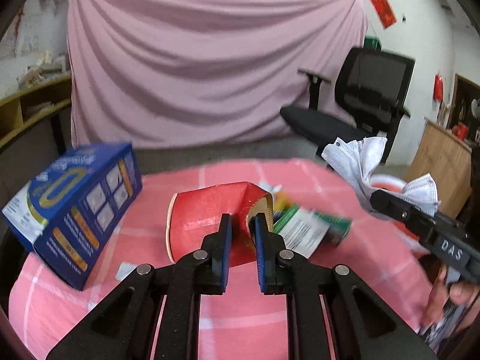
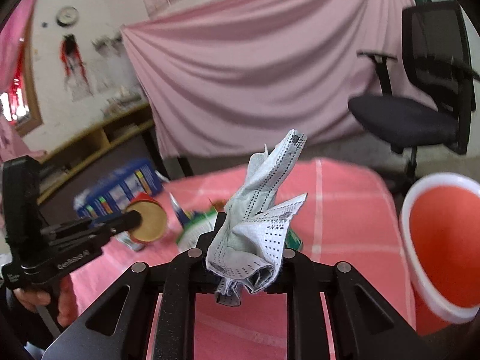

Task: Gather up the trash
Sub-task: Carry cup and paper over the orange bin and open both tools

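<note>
Right gripper (image 2: pixel 246 258): fingers pinching crumpled white face mask (image 2: pixel 261 210), beside red bin (image 2: pixel 444 240). Left gripper (image 1: pixel 243 240): fingers pinching red paper cup (image 1: pixel 207 219). Blue carton (image 1: pixel 75 213), green packet (image 1: pixel 312 228) remain left of bin on counter (image 1: pixel 240 324).

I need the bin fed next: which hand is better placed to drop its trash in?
Right. Its tongs already pinch the crumpled mask, with the red bin close beside them. The left tongs sit at the red cup.
</note>
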### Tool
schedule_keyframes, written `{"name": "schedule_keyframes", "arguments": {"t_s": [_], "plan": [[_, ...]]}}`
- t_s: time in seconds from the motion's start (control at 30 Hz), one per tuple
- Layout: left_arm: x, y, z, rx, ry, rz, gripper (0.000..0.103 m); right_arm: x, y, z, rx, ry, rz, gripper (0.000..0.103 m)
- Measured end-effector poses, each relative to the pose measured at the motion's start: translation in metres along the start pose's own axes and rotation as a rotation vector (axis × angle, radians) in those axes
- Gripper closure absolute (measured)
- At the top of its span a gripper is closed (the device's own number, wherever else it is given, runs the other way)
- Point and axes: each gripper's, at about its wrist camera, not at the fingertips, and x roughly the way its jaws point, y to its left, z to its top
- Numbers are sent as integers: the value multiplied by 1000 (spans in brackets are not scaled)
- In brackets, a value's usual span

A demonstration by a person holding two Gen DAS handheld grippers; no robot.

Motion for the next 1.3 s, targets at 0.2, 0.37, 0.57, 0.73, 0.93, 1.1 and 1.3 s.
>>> {"name": "schedule_keyframes", "arguments": {"t_s": [0.2,0.37,0.57,0.73,0.93,1.1,1.3], "plan": [[-21,-45,27,15,-206,-43,91,-46,-5,20,-112,-246,-90,87],[-18,-98,51,46,-324,-146,91,-80,-38,35,-119,-391,-236,87],[18,-169,71,108,-312,-303,91,-103,-94,38,-68,-441,-423,87],[59,-211,75,113,-184,-408,91,-113,-140,31,35,-401,-506,86],[102,-240,71,103,0,-457,91,-109,-179,15,115,-296,-541,84],[117,-249,60,105,100,-460,91,-101,-192,7,170,-223,-545,84],[129,-245,57,78,174,-451,88,-96,-204,3,234,-181,-539,75]]}}
